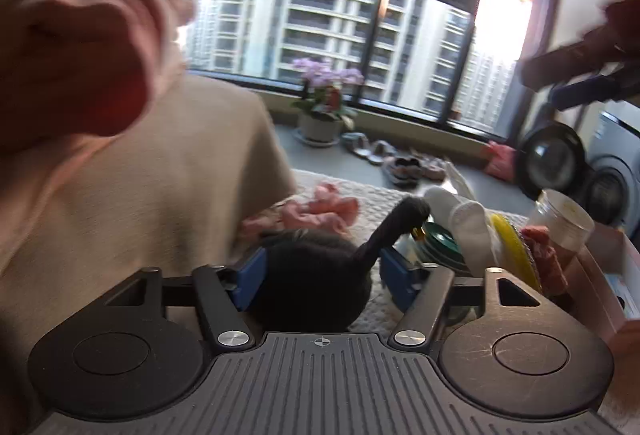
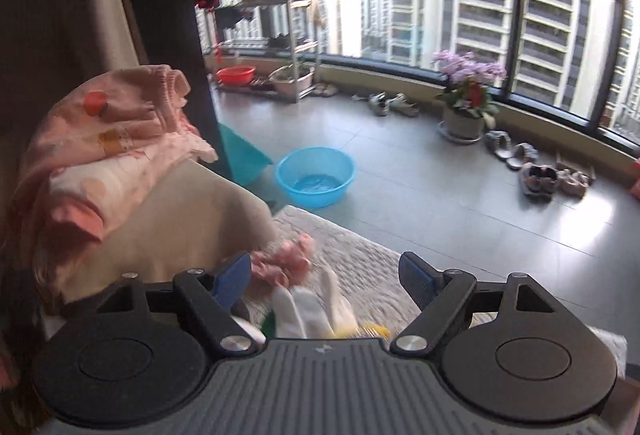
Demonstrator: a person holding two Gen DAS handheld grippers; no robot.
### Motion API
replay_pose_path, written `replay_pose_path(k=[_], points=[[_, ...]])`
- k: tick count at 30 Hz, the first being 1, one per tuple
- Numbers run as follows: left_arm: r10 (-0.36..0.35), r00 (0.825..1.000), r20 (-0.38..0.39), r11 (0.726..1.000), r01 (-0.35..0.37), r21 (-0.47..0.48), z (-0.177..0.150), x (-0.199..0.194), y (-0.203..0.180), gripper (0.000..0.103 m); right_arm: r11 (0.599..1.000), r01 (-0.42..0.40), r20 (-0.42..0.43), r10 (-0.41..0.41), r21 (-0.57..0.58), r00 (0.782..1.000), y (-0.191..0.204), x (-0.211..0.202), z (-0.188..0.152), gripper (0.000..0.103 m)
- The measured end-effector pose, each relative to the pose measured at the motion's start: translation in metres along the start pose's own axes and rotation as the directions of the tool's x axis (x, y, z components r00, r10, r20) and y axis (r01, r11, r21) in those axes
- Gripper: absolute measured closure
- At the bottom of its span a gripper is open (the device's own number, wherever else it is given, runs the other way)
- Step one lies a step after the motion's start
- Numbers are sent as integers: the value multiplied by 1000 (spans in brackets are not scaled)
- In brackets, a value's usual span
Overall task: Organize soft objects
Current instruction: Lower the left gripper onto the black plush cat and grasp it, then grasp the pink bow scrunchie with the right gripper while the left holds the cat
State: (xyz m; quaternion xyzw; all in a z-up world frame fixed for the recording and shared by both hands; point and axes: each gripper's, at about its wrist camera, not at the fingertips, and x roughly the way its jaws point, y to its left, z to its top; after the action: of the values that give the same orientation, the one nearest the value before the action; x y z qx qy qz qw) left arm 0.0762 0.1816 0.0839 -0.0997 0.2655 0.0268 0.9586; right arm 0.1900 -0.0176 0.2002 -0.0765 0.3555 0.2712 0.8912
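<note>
Black fabric [image 1: 312, 275] is sitting low in the frame's centre between the left gripper [image 1: 320, 271]'s spread blue pads, one strand trailing up and right; whether they are pressing it is unclear. Only the right wrist view is showing the right gripper [image 2: 324, 275] spread, empty, above white socks [image 2: 308, 311].

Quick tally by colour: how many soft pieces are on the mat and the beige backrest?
Pink: 2, garment on the backrest, ruffled piece
Black: 1 piece
White: 1 bundle
Total: 4
Not counted: reddish item beside the jar, too unclear.
</note>
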Motion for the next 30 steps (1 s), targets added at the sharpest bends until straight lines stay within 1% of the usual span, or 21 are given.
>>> replay_pose_path(k=[2,4,5,6,7,9,10,11,14,16,17,18,19,20,22,24,26,28,29,30], points=[[15,1000,1,1000,-15,-16,-1,0,-1,36,999,-38,-39,38,0,999,4,18,15,21],[9,1000,-17,1000,-9,-26,2,16,-1,35,997,-76,-87,78,25,993,6,41,28,21],[28,999,-21,999,-29,-33,3,22,-2,35,995,-94,-116,99,42,988,7,54,33,21],[58,998,-21,997,-58,-42,3,28,-4,38,992,-105,-145,114,67,983,8,69,38,21],[70,997,-17,996,-71,-58,3,31,-4,38,989,-110,-172,126,97,977,9,83,40,23],[91,996,-8,992,-91,-90,2,29,-7,38,988,-106,-248,132,115,960,17,113,38,49],[100,995,-8,991,-100,-91,-1,28,-9,38,989,-106,-294,131,99,947,24,128,36,73],[105,994,-8,991,-105,-80,-3,26,-12,38,991,-110,-334,130,79,934,31,141,32,78],[105,994,-14,993,-106,-61,-10,19,-16,37,991,-136,-406,131,18,904,47,165,19,80],[104,994,-20,993,-105,-62,-12,17,-17,37,983,-181,-439,162,-2,884,56,172,12,80],[104,994,-23,993,-106,-60,-14,17,-18,38,978,-208,-457,183,-5,870,60,175,10,80],[110,994,-24,993,-111,-51,-14,18,-18,35,972,-236,-474,208,0,856,63,177,8,80],[126,992,-25,991,-127,-30,-15,19,-18,34,967,-254,-482,225,5,847,66,177,6,81],[142,990,-24,990,-142,-12,-16,19,-17,30,964,-264,-486,234,7,842,68,178,8,80],[139,990,-22,990,-139,-10,-17,22,-14,28,958,-286,-499,263,33,825,69,178,9,81],[134,991,-22,991,-134,-16,-17,21,-12,26,956,-287,-504,273,52,820,66,176,9,81],[150,988,-21,988,-151,-25,-14,25,-15,26,955,-292,-510,279,56,814,66,175,8,81],[164,986,-21,985,-165,-52,-10,29,-16,20,954,-292,-513,281,61,811,63,173,7,80],[150,988,-20,987,-151,-55,-9,31,-17,13,954,-292,-515,282,63,809,63,172,6,80],[142,990,-16,989,-143,-45,-10,32,-18,12,955,-290,-517,278,58,810,62,170,6,80]])
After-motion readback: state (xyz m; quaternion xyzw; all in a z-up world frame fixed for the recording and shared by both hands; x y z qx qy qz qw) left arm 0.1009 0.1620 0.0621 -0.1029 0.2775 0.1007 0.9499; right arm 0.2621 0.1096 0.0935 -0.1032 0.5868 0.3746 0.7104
